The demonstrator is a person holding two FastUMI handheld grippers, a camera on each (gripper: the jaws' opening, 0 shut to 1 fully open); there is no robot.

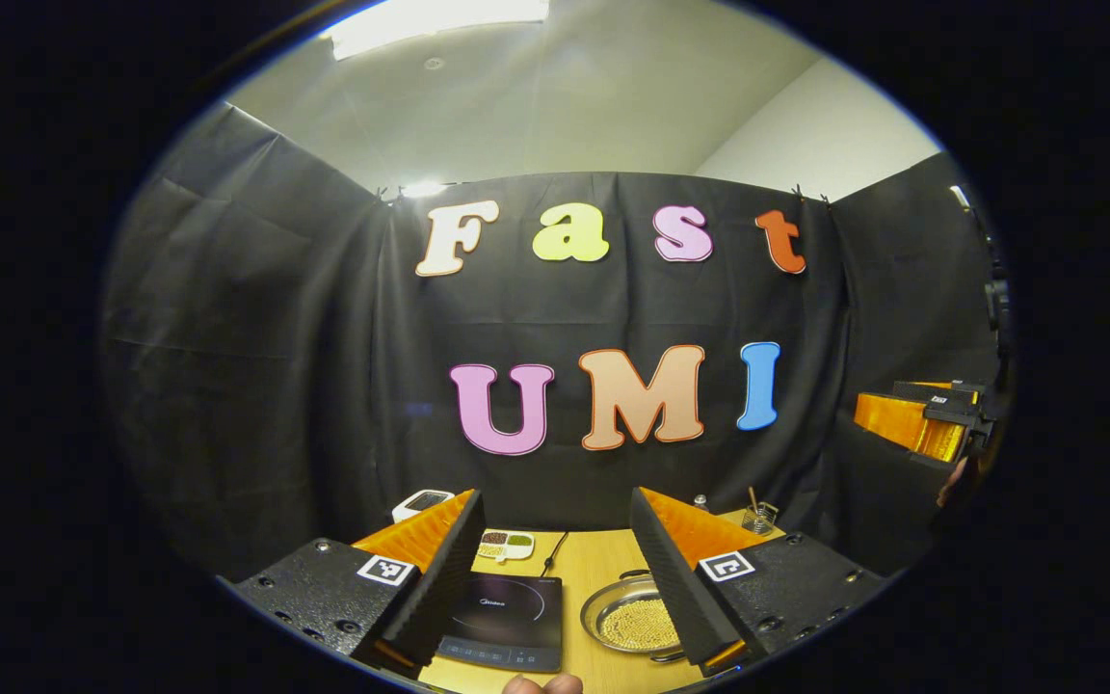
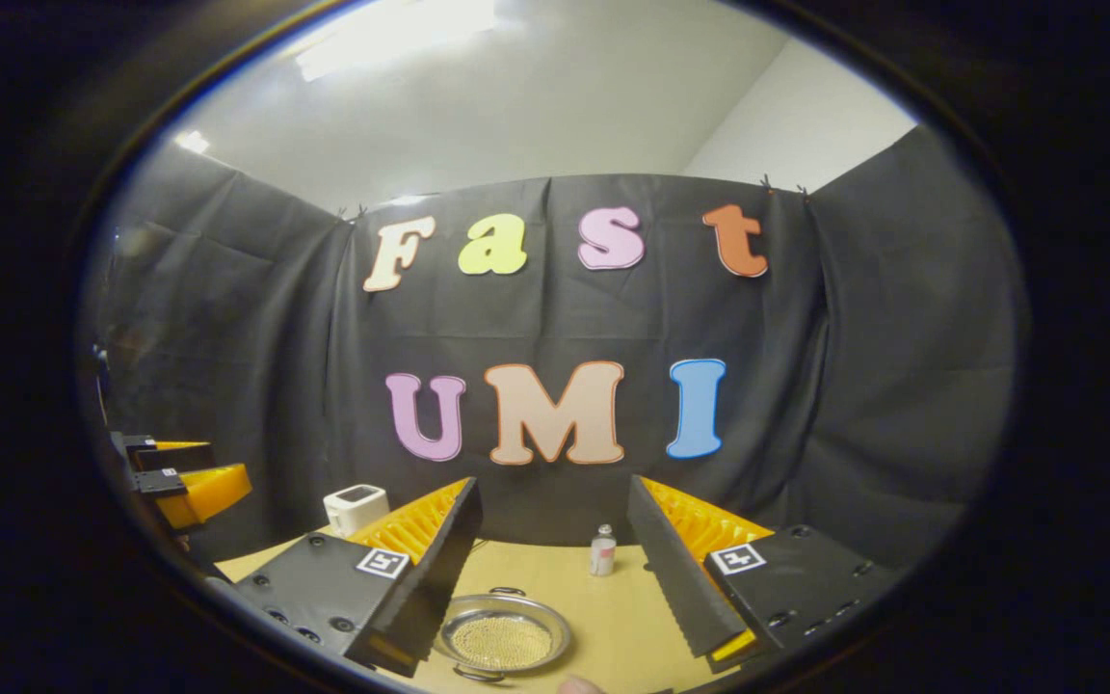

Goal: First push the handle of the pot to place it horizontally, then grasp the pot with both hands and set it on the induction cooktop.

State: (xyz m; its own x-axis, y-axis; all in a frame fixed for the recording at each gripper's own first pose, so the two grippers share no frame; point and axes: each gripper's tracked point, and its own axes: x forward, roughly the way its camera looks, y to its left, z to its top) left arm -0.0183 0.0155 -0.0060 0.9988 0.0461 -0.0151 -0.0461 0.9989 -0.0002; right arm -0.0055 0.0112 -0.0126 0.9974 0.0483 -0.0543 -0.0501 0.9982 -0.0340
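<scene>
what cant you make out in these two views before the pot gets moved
- Pot, left gripper view: right side hidden behind the left gripper's own finger; handle direction unclear. In the right gripper view its near handle is cut by the picture's edge.
- Induction cooktop, left gripper view: left part hidden by the other finger; panel markings too small.
- Pot contents: fine pale grains, too small to identify.
- Small bottle, right gripper view: label too small.

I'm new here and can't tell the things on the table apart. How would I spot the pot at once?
Start at the wooden table in front of the black cloth wall. Beside the flat black cooktop sits the pot: a shallow round metal pan with small loop handles, filled with tiny yellowish grains. Nothing else nearby is shiny and round.
</scene>
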